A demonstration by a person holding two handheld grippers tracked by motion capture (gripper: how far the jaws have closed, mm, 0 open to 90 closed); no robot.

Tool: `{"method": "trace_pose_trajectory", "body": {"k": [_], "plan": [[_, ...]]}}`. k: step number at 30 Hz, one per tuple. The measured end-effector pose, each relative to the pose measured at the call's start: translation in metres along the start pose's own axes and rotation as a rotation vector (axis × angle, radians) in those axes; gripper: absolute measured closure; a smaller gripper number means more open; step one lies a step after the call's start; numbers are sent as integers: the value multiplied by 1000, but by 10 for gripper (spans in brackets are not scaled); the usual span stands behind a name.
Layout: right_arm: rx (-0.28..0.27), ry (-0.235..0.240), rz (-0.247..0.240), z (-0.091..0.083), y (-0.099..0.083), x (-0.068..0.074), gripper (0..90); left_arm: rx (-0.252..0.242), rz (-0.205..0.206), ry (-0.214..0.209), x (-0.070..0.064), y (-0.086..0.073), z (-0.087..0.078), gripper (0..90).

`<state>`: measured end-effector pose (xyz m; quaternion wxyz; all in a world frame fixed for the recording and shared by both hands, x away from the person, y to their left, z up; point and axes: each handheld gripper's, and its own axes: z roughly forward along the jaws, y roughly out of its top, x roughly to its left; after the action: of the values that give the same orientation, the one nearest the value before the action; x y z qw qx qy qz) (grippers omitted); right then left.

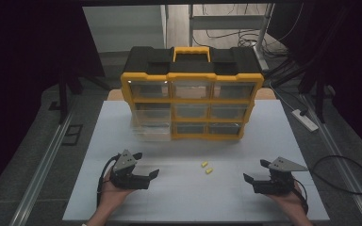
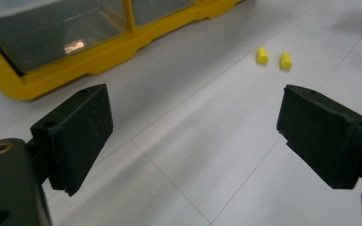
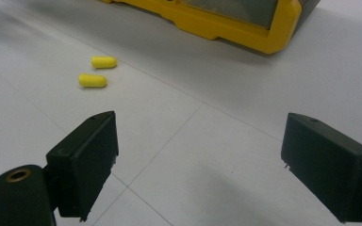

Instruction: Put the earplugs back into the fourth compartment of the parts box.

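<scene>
A yellow and black drawer organizer (image 1: 192,96) stands at the back of the white table (image 1: 179,193), with clear drawers in three rows; its lower left drawer (image 1: 151,134) sticks out. Two small yellow earplugs (image 1: 206,167) lie side by side in front of it, also visible in the left gripper view (image 2: 273,58) and the right gripper view (image 3: 97,71). My left gripper (image 1: 146,165) rests open at the near left, jaws wide apart and empty (image 2: 195,136). My right gripper (image 1: 255,170) is open at the near right, nothing between its jaws (image 3: 200,165).
A power strip (image 1: 304,119) and cables (image 1: 344,174) lie on the floor to the right of the table. Metal rails (image 1: 42,169) run along the floor at the left. Dark curtains hang on both sides.
</scene>
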<state>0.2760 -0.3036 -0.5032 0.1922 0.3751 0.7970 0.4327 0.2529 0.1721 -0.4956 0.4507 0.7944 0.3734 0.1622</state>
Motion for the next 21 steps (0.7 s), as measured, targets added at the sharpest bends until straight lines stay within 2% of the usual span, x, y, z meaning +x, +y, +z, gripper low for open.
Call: {"method": "trace_pose_trajectory", "body": {"k": [21], "plan": [[4,6,-7,0,0,0,131,19,62,-69,-17,38,33,127]]}}
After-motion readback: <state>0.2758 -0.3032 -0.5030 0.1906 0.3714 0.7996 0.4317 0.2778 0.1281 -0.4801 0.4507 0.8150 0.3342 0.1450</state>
